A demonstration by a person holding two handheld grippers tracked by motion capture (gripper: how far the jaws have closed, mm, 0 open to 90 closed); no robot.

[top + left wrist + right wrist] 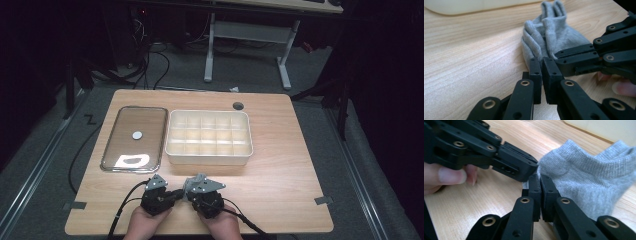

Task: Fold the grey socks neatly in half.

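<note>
Taking the divided storage box (209,137) as the landmark: to its left lies its clear lid (134,138), flat on the table (280,165), and both grippers sit on the near side of the box, close to the table's front edge, their tips meeting.

The left gripper (542,60) has its jaws clenched almost together, tips at the near edge of a grey ankle sock (550,37). Whether any cloth is actually caught between them cannot be told from this angle. In this gripper's view the sock lies straight ahead of the tips, bunched into folds, its long axis running away toward the box.

The right gripper (540,178) is likewise clenched, and a thin edge of the sock (589,182) seems nipped between its jaws, so it is probably grasping the fabric. In its view the sock spreads ahead and to the right, with the open cuff end pointing toward the box.

Both tips meet at the same near end of the sock, so neither hand is clearly nearer. The coming move likely turns on drawing that shared end apart or lifting it boxward.
</note>
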